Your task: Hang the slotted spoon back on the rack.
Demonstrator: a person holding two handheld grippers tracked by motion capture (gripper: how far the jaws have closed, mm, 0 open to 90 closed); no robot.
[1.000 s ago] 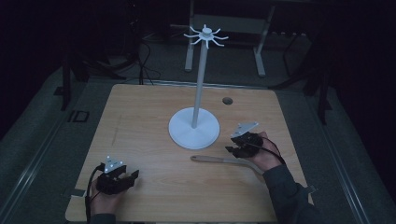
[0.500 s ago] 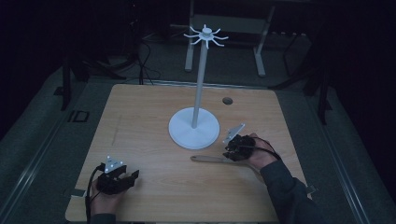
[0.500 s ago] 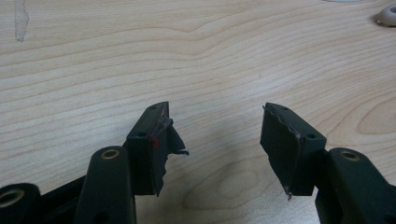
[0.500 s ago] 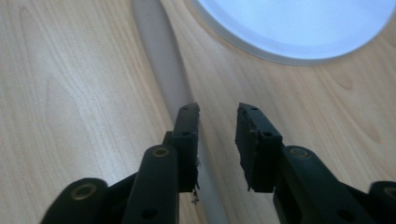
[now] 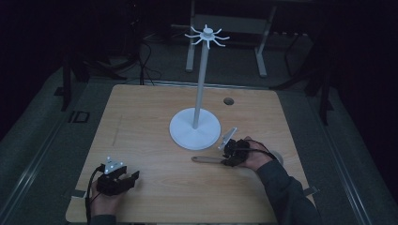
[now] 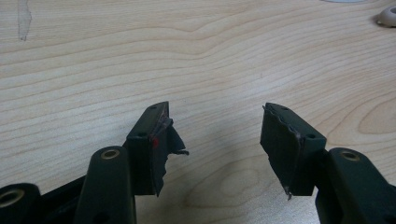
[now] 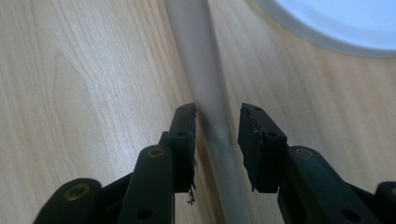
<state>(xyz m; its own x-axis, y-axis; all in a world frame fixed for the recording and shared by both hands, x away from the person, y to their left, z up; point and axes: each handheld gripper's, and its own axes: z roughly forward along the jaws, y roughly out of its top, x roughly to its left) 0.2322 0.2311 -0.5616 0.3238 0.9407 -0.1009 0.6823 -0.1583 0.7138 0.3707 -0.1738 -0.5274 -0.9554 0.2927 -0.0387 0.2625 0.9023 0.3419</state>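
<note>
Utensil [image 7: 205,88]: one, between right gripper [image 7: 217,123] jaws, unclamped | left gripper [image 6: 215,135]: released

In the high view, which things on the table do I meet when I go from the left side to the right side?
Left gripper → stand base → utensil handle → right gripper. The small round hole sits farther back, above the right gripper, so its place in the order is unclear.

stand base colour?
White; the base shows best in the high view.
</note>
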